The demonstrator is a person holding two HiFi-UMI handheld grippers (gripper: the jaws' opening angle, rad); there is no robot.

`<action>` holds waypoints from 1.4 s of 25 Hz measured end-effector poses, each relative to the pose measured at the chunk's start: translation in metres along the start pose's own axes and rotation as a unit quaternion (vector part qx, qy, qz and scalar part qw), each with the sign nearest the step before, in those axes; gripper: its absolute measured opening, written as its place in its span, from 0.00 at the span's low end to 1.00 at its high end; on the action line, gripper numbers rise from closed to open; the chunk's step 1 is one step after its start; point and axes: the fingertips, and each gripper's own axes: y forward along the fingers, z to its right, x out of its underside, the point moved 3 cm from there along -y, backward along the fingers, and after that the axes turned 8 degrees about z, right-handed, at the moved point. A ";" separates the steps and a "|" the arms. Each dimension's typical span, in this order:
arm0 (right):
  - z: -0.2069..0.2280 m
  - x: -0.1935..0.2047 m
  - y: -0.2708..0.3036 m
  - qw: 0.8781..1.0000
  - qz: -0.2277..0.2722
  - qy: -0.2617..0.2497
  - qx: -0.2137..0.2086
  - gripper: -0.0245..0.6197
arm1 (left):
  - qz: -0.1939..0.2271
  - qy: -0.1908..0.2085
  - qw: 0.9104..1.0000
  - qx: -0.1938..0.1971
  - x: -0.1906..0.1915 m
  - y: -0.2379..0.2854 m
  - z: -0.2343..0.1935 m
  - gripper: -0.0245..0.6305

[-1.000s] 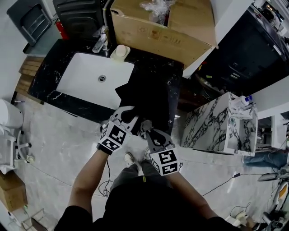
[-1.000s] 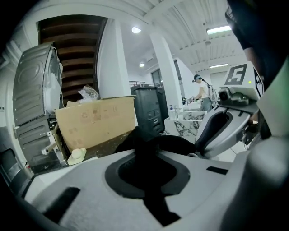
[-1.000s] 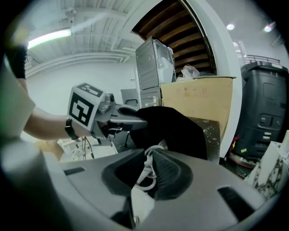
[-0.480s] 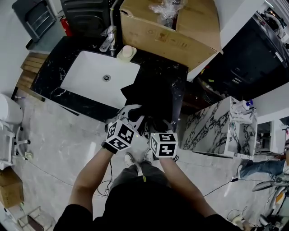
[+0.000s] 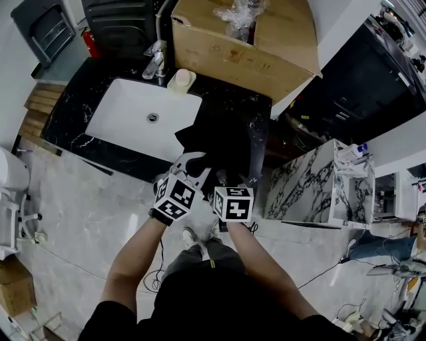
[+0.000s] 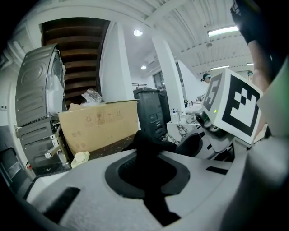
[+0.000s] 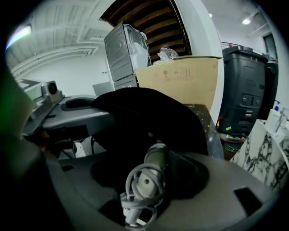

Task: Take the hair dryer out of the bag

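Black fabric bag (image 5: 223, 143) lies on the dark marble bench (image 5: 259, 110), just right of the white sink (image 5: 133, 120), its near edge at the bench front. Behind it stands an open cardboard box (image 5: 246, 50) w/ crumpled clear plastic (image 5: 236, 12) inside.

Left tongs (image 5: 194, 162) are clamped on the bag's near edge; the left gripper view shows a fold of black cloth pinched tight betw. the jaws. Right tongs (image 5: 223, 178) are closed on the hair dryer (image 7: 154, 164). It is a pale grey cylinder held betw. the jaws, w/ a white coiled cord (image 7: 134, 196) bunched at its near end. Its far end runs into the bag's dark mouth, so it's still partly inside.

The dryer shows only in the right gripper view; in the head view the tongs and their marker cubes cover it. The left gripper view shows the right tongs' cube just beside, at right, and the box beyond. The right gripper view shows the left tongs as a grey shape at left, against the bag.

Vs 1 s ago: the right tongs have come up and in from lower right, so the two cubes now sit side by side at the bag's edge. Left tongs are much where they were, and so are the bag and box. Vs 0.5 s ago, little has changed.
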 end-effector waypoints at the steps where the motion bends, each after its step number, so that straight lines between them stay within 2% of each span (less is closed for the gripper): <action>1: 0.001 -0.001 0.003 1.000 -0.003 -0.001 0.005 0.45 | 0.002 0.001 1.000 0.001 -0.001 0.000 0.000 0.09; 10: 0.006 -0.002 0.019 0.998 -0.016 -0.038 0.045 0.45 | 0.011 -0.020 1.000 -0.009 0.012 -0.013 -0.008 0.09; 15: 0.002 0.002 0.015 0.998 -0.037 -0.012 0.040 0.45 | 0.019 -0.050 0.998 -0.026 0.020 -0.018 -0.019 0.09; 19: 0.001 0.004 0.016 0.998 -0.050 -0.009 0.035 0.45 | 0.035 -0.041 0.998 -0.011 0.008 -0.009 -0.023 0.09; 24: 0.000 0.006 0.020 0.998 -0.059 -0.014 0.033 0.46 | 0.058 -0.006 0.998 0.032 -0.017 0.009 -0.017 0.09; 27: 0.001 0.007 0.027 0.996 -0.072 -0.014 0.042 0.46 | 0.071 -0.001 0.996 0.048 -0.022 0.011 -0.010 0.09; 29: 0.004 0.007 0.029 0.995 -0.084 -0.011 0.054 0.46 | 0.077 -0.007 0.996 0.044 -0.020 0.006 -0.009 0.09; 33: 0.018 0.004 0.030 0.993 -0.086 0.026 0.075 0.44 | 0.071 -0.020 0.997 0.024 -0.005 -0.006 -0.011 0.09; 35: 0.019 0.004 0.032 0.993 -0.086 0.016 0.077 0.44 | 0.064 -0.021 0.998 0.020 0.004 -0.011 -0.011 0.09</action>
